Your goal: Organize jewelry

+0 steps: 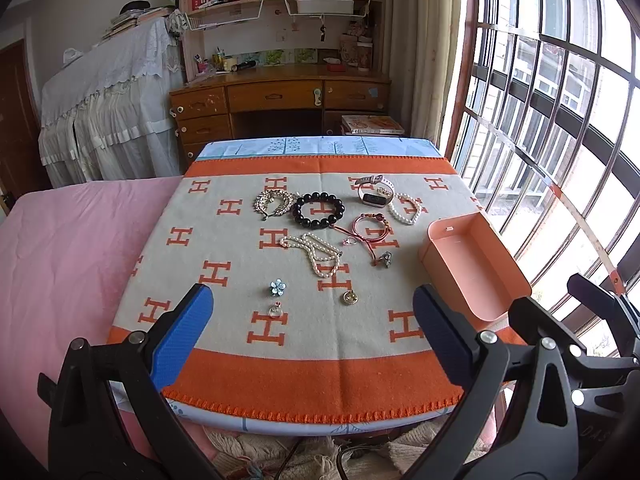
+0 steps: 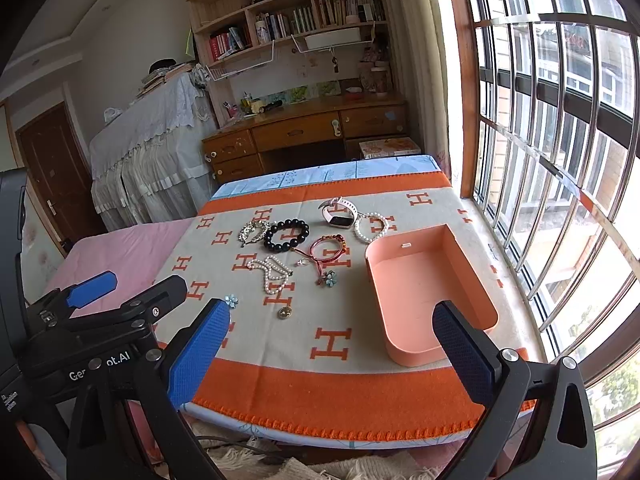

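Both tongs (image 1: 312,328) (image 2: 332,344) gaping over blanket's near edge (image 1: 312,380); jewelry beyond.

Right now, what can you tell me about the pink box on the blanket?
The pink box is a shallow, open-topped tray with rounded corners, matte salmon pink, probably plastic or card. A small pale tab sits on its far inner wall. It is empty: no jewelry is in it yet. It lies flat on the orange and grey blanket, on the window side, right of the scattered jewelry, and nothing touches it. Both grippers hover open near its front.
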The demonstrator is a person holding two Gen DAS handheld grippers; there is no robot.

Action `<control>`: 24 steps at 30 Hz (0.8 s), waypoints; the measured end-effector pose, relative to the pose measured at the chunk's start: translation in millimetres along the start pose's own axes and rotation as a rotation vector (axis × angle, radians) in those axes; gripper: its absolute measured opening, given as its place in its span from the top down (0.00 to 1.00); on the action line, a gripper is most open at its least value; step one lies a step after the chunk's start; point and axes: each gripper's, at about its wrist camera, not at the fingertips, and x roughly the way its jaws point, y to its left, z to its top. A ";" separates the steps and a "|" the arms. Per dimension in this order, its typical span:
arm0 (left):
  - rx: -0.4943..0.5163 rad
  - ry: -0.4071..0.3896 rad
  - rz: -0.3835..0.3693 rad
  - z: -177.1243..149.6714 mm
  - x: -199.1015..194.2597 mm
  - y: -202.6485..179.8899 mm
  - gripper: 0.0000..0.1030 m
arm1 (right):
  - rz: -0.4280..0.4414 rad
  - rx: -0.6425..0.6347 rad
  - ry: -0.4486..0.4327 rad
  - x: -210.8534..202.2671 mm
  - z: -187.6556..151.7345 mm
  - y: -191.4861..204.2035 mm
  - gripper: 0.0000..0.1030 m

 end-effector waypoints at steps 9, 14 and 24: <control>0.002 -0.005 -0.020 -2.5 0.2 -0.1 0.03 | 0.014 0.012 -0.010 -0.4 -1.6 -1.9 0.00; 0.003 -0.006 -0.031 -4.5 -2.3 -0.3 0.03 | 0.033 0.023 -0.028 -6.5 -3.2 -3.2 0.03; 0.003 -0.020 -0.030 -9.0 -21.4 -5.1 0.03 | 0.076 0.044 -0.057 -29.8 -10.2 -4.7 0.04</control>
